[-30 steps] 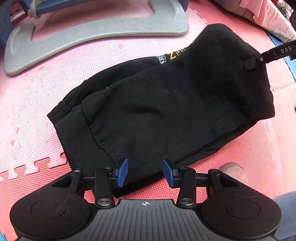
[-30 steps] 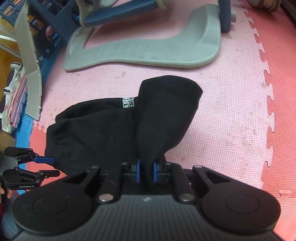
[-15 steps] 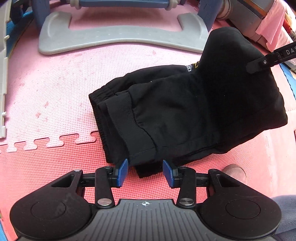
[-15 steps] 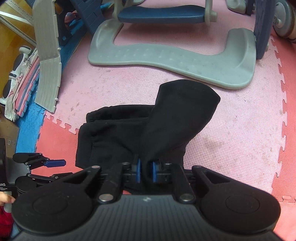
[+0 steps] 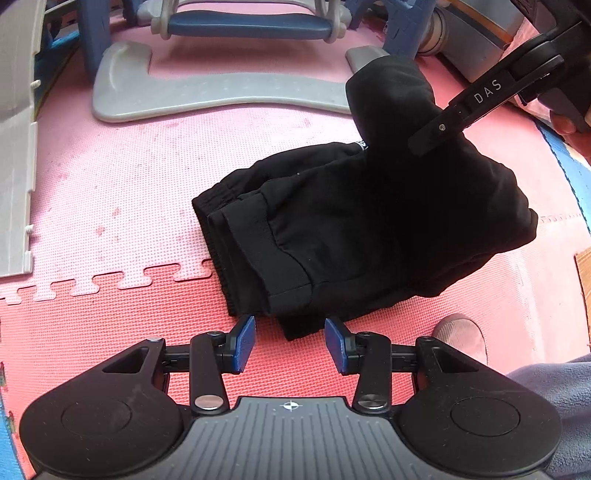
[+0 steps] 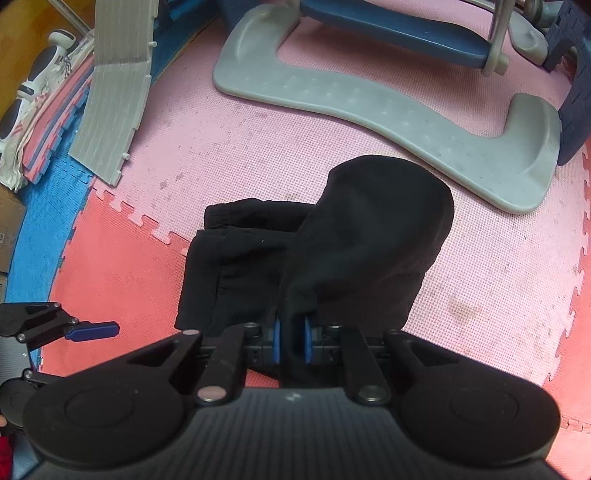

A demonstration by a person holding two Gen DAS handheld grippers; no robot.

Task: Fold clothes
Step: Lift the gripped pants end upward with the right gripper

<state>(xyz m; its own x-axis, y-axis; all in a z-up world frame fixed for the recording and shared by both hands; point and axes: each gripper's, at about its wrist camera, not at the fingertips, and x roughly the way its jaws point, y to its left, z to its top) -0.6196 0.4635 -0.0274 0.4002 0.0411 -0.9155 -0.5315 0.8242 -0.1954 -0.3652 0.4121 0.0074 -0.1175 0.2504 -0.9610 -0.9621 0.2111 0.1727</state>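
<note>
A black garment (image 5: 332, 236), folded in layers with ribbed cuffs at its left end, lies on the pink and red foam mat (image 5: 110, 184). My left gripper (image 5: 290, 343) is open just in front of its near corner, with nothing between the blue pads. My right gripper (image 6: 291, 341) is shut on the garment's (image 6: 369, 240) right end and holds that end raised in a hump. In the left wrist view the right gripper's finger (image 5: 469, 107) reaches into the lifted cloth from the upper right. The left gripper's blue fingertip (image 6: 92, 329) shows at the left edge of the right wrist view.
A grey curved plastic base (image 5: 221, 99) of a blue toy frame (image 5: 251, 26) stands beyond the garment. A grey ribbed panel (image 6: 118, 85) leans at the far left beside stacked mats (image 6: 48, 122). A foot (image 5: 458, 332) and a grey sleeve (image 5: 554, 387) are at the right.
My left gripper has backed away from the garment, which now looks smaller and farther off. The right gripper stays shut on the cloth and has lifted its end higher.
</note>
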